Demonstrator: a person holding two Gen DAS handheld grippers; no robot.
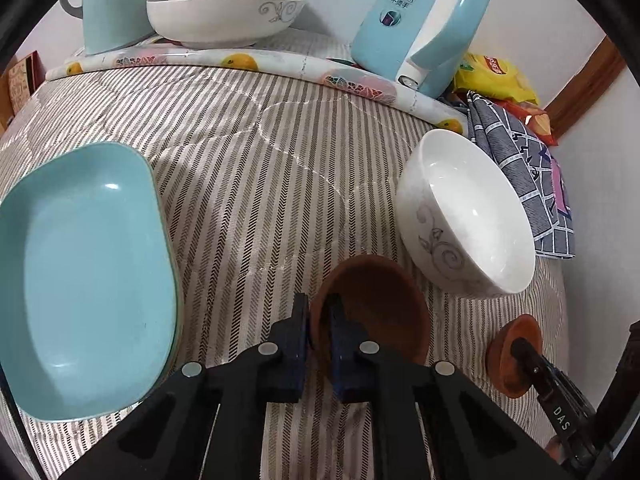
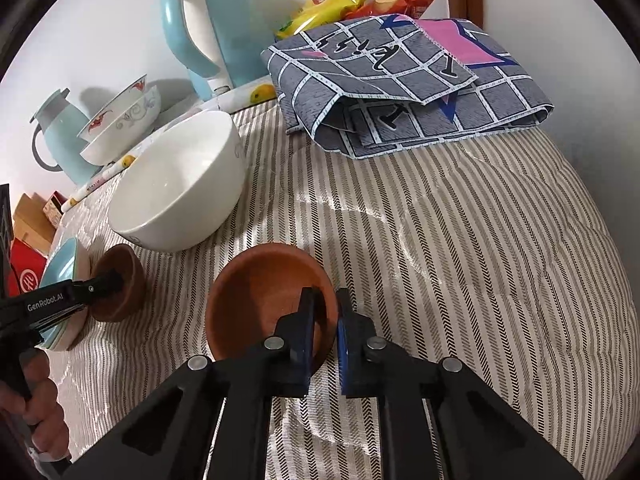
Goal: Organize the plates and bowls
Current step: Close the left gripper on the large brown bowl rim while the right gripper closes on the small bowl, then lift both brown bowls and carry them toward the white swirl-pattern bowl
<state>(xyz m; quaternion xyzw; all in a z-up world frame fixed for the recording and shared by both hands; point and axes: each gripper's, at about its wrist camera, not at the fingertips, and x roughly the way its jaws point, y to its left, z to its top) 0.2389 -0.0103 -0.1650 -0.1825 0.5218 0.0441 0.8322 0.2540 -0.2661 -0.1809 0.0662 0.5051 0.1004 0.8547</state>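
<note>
My left gripper (image 1: 319, 312) is shut on the rim of a small brown bowl (image 1: 384, 312) on the striped cloth; it also shows in the right wrist view (image 2: 120, 276). My right gripper (image 2: 326, 304) is shut on the rim of a second small brown bowl (image 2: 260, 296), seen in the left wrist view (image 1: 512, 356) too. A white bowl with a grey floral pattern (image 1: 468, 212) (image 2: 180, 184) sits tilted just beyond both. A light blue rectangular dish (image 1: 88, 276) lies to the left. Two stacked white bowls (image 1: 228, 8) stand at the back.
A light blue kettle (image 1: 424, 28) and a light blue jug (image 2: 60, 136) stand at the back by the wall. A folded grey checked cloth (image 2: 408, 80) and snack bags (image 2: 340, 0) lie at the back right. Boxes (image 2: 28, 240) sit at the far left.
</note>
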